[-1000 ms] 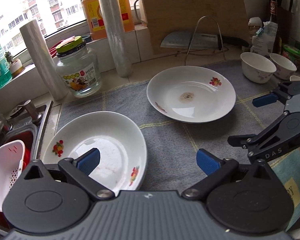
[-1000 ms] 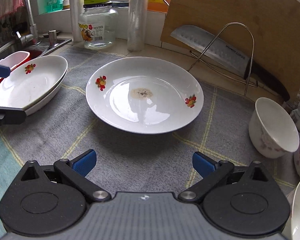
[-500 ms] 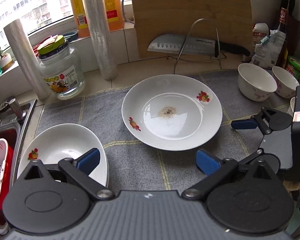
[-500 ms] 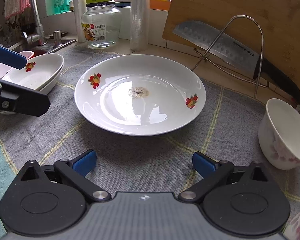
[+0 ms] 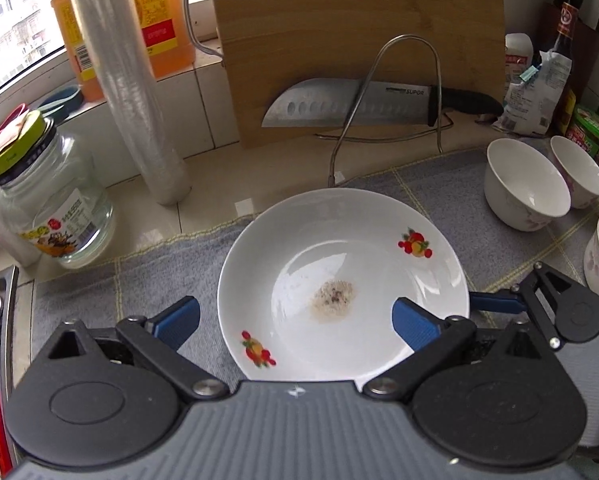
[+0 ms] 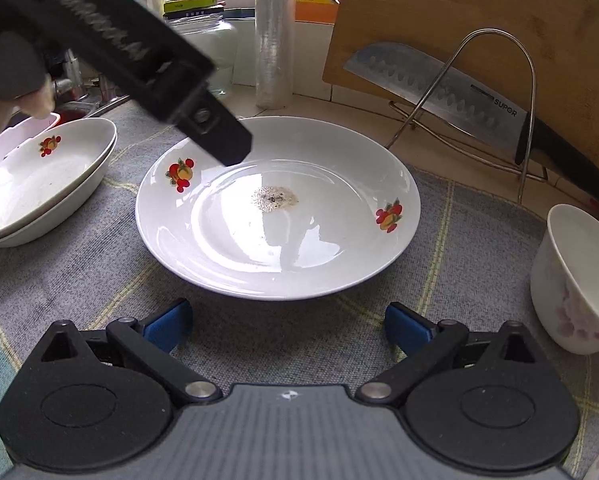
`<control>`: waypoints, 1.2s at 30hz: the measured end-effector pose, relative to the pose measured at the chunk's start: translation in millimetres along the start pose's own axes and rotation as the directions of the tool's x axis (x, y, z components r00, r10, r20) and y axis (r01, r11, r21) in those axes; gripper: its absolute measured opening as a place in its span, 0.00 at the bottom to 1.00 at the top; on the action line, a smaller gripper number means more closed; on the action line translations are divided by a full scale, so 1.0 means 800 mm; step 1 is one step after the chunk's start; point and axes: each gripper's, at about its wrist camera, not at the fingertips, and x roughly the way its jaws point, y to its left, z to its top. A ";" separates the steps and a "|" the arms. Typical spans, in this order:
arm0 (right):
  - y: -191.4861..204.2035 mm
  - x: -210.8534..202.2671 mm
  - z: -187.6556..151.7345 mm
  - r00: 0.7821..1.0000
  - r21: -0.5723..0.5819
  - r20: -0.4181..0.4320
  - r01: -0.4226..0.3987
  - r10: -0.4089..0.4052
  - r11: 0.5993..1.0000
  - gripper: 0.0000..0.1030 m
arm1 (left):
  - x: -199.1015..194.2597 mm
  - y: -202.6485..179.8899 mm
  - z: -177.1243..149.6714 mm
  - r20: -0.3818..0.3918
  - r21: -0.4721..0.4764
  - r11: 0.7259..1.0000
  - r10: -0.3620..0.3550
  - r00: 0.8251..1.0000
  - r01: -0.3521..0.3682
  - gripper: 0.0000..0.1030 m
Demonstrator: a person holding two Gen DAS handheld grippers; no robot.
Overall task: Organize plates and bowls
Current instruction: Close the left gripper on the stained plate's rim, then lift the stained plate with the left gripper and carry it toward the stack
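the left hand-held gripper (image 5: 295, 320) hangs wide over the near left rim of the fruit-print plate (image 5: 341, 300), which lies mid-surface on the grey checked cloth (image 6: 451, 280), holding nothing. to lift it well, one pad should likely slide under the rim and the other press the inner slope, avoiding the brown residue at the centre; glazed china may slip. the right hand-held gripper (image 6: 287, 326), also wide and empty, waits just short of the plate's near edge. two stacked oval dishes (image 6: 39, 184) sit toward the left edge by the sink, white bowls (image 5: 525, 182) at the right edge; behind, a cleaver (image 5: 351, 104) rests against a bamboo board by the window
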 end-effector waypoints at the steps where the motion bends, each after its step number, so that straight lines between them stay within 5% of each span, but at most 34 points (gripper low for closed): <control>1: 0.000 0.000 -0.001 1.000 0.001 0.004 0.002 -0.002 1.000 1.00 | 0.007 0.001 0.007 -0.007 0.012 1.000 -0.002 1.000 0.002 0.99; 14: 0.002 0.000 -0.006 1.000 -0.006 0.028 0.000 0.000 1.000 1.00 | 0.091 0.026 0.053 -0.109 0.026 0.995 -0.088 0.990 0.092 0.99; 36: 0.002 0.017 0.008 0.997 -0.036 0.071 -0.029 0.031 0.999 1.00 | 0.122 0.037 0.071 -0.256 0.105 0.951 -0.258 0.932 0.292 0.81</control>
